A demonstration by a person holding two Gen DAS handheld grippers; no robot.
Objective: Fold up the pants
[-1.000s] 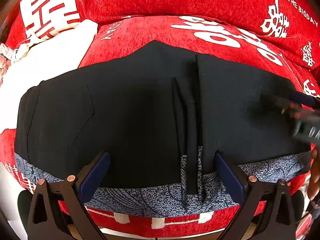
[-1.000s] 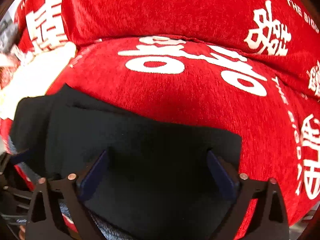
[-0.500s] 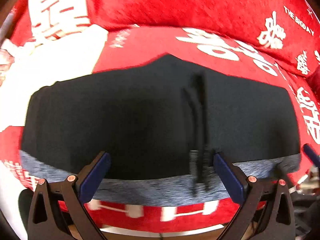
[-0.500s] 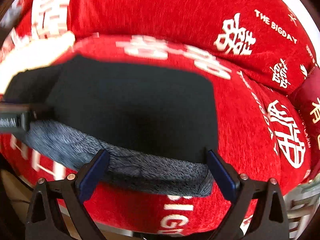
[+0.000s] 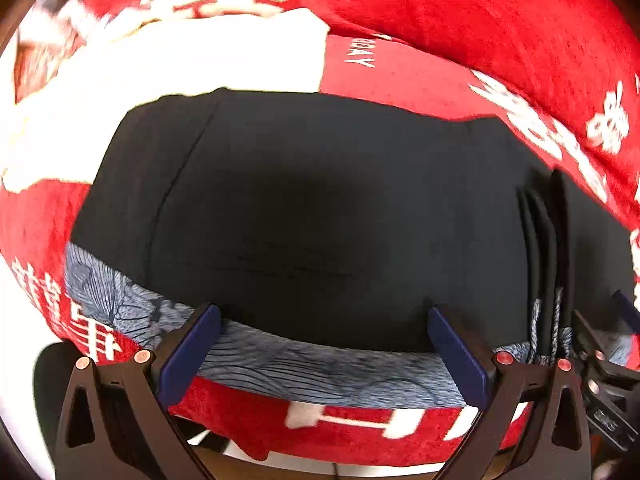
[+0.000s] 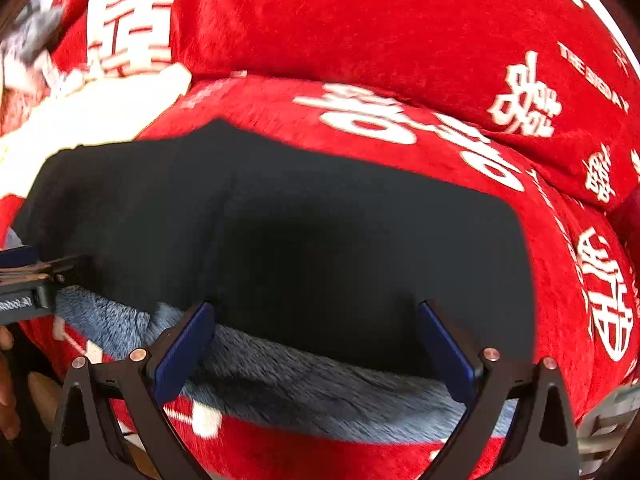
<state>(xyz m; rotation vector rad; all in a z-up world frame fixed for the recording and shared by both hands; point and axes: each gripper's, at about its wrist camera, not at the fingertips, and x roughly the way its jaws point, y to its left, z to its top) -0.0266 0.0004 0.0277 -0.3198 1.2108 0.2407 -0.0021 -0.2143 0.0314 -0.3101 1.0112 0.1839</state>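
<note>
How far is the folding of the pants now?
Done: the black pants lie flat as a folded rectangle on the red cushion. In hand: nothing; left gripper and right gripper are open at the near edge. Left: probably one more fold.

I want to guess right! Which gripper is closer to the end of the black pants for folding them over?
Probably the right gripper: the black pants end just beside it, and its open fingers face that end.
</note>
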